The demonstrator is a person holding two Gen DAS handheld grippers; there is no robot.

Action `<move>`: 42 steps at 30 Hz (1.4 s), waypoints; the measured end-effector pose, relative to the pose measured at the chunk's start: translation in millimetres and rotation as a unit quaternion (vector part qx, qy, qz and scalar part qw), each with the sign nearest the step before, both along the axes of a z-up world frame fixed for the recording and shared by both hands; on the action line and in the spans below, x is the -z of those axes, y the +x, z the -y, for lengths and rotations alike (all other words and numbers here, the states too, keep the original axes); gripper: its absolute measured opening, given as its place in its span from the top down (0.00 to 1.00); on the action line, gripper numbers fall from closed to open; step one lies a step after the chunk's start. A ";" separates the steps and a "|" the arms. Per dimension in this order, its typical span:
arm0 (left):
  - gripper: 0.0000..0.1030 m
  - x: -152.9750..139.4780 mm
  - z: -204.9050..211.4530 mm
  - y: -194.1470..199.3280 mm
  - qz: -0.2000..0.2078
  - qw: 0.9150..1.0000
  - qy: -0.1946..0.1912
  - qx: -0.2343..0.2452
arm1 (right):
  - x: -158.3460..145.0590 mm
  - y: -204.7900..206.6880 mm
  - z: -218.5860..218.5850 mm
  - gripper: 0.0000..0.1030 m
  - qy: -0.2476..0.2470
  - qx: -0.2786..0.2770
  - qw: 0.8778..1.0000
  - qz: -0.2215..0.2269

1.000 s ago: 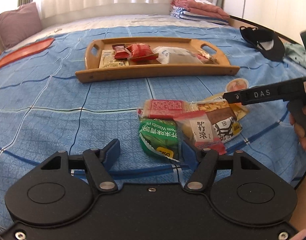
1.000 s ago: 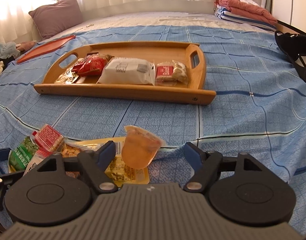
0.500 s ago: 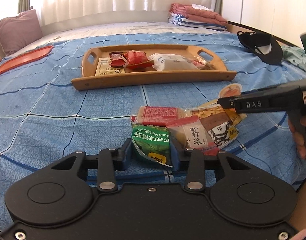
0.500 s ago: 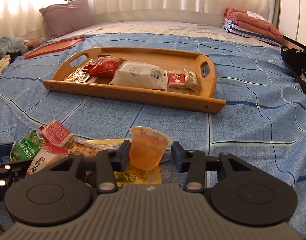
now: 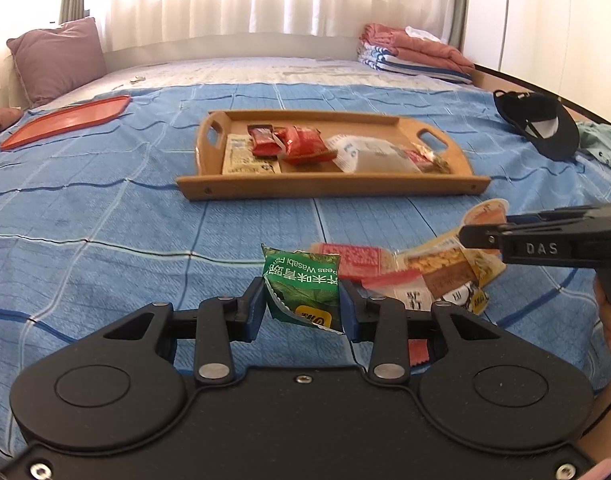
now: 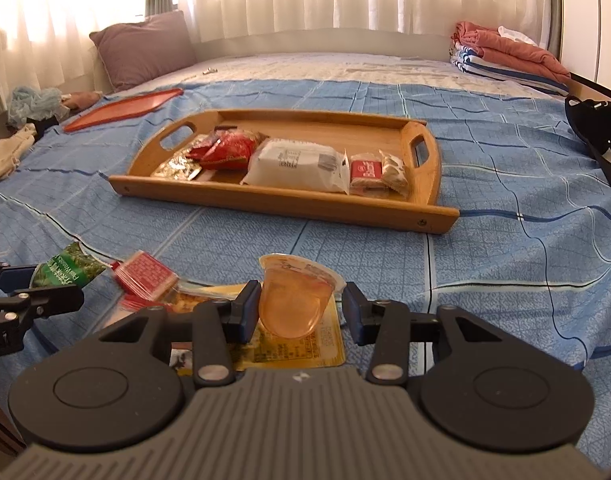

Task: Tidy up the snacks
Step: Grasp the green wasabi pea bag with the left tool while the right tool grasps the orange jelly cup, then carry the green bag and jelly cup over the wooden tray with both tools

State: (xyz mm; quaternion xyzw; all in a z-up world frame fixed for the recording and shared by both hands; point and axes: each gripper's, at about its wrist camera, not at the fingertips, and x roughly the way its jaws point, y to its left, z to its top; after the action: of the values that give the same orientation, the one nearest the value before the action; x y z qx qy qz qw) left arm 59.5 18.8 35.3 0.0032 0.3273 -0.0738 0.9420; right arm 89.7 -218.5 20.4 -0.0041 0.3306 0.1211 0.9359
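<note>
Left gripper (image 5: 301,306) clamped on the green pea packet (image 5: 303,286), both blue pads pressed to the packet's side edges, top seam pointing toward 12 o'clock. Packet raised off the blue bedspread (image 5: 105,216), it seems, though contact underneath cannot be told for sure.

Right gripper (image 6: 303,312) closed around the orange jelly cup (image 6: 293,306): left pad touching the cup wall, right pad just beside the rim, so contact on that side not certain. Cup tilted, foil lid facing up and away toward 12 o'clock, hanging above the yellow packet (image 6: 301,350).

Just beyond the fingers, at 1 to 2 o'clock in the left view, the leftover pile: red square packet (image 5: 359,258), the yellow packet and a few more wrappers overlapping on the bedspread.

Farther out, wooden tray (image 5: 329,190) lying crosswise, long axis running 9 to 3 o'clock, near rail facing both grippers. From the left gripper, dead ahead at 12 o'clock; from the right gripper, at 11 to 12 o'clock (image 6: 283,204). Neither hand clearly nearer. Front strip already filled with red packets, a white bag and small bars; bare wood showing along the far strip, likely the best landing place, reached by lifting over the near rail.
</note>
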 end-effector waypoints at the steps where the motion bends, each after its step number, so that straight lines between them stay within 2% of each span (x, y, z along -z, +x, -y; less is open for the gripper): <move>1: 0.65 -2.0 -1.1 0.5 0.002 1.000 -0.001 -0.002 | -1.8 -0.8 0.0 0.53 0.001 0.000 1.000 0.003; 28: 0.65 -26.2 -7.1 20.0 0.027 0.999 -0.016 -0.020 | -28.6 -10.2 7.9 0.53 0.017 0.001 0.999 0.036; 34: 0.65 -43.2 -11.9 39.1 0.037 0.999 -0.025 -0.023 | -36.1 -0.5 9.1 0.53 0.019 0.008 0.999 0.037; 42: 0.65 -74.9 -20.7 84.6 0.036 0.998 -0.048 -0.027 | -57.8 31.0 16.3 0.53 0.033 0.024 0.999 0.035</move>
State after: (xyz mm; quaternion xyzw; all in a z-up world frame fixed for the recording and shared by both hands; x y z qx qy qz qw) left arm 144.0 39.4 110.2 -0.0480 0.2889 -0.0640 0.9540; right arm 120.7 -234.8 78.2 0.0306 0.2931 0.1091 0.9493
